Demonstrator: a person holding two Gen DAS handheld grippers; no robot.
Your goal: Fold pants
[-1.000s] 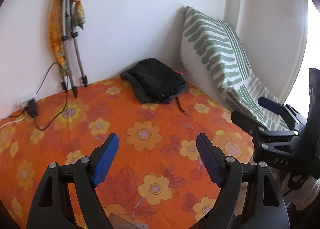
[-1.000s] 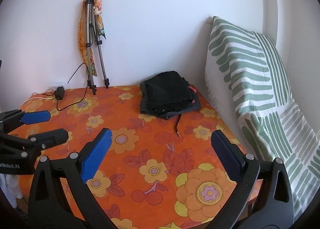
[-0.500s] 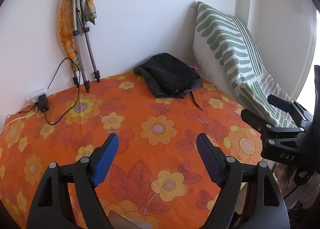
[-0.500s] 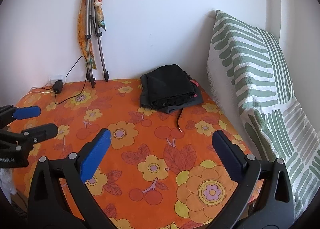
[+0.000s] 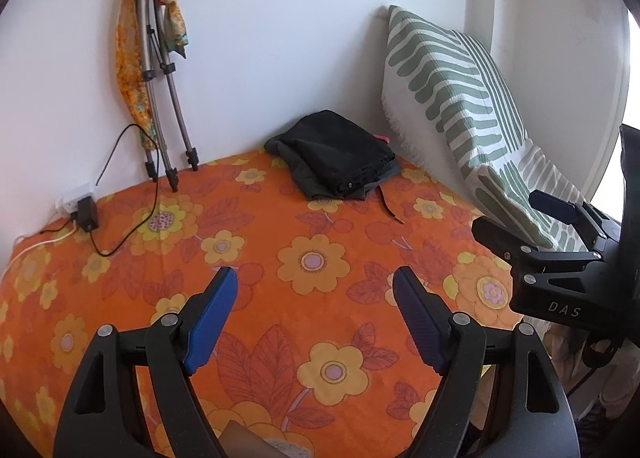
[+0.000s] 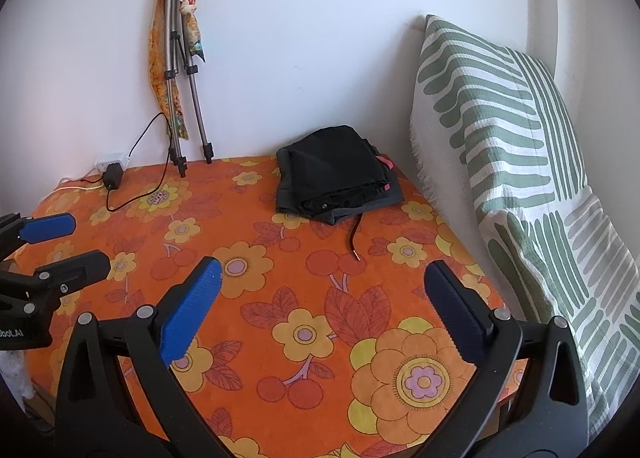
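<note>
We see the pants (image 6: pixel 334 170), dark and folded into a soft, squarish stack, lying at the far side of the bed (image 6: pixel 280 298) near the wall, a thin drawstring (image 6: pixel 354 238) trailing toward us. The bed's cover is orange with a flower print. Beside the stack leans a green-striped woven pillow (image 6: pixel 500 130). Our left claw (image 5: pixel 314 290) and right claw (image 6: pixel 320 282) both gape wide, empty, well short of the pants. Each view catches the other claw at its edge.
</note>
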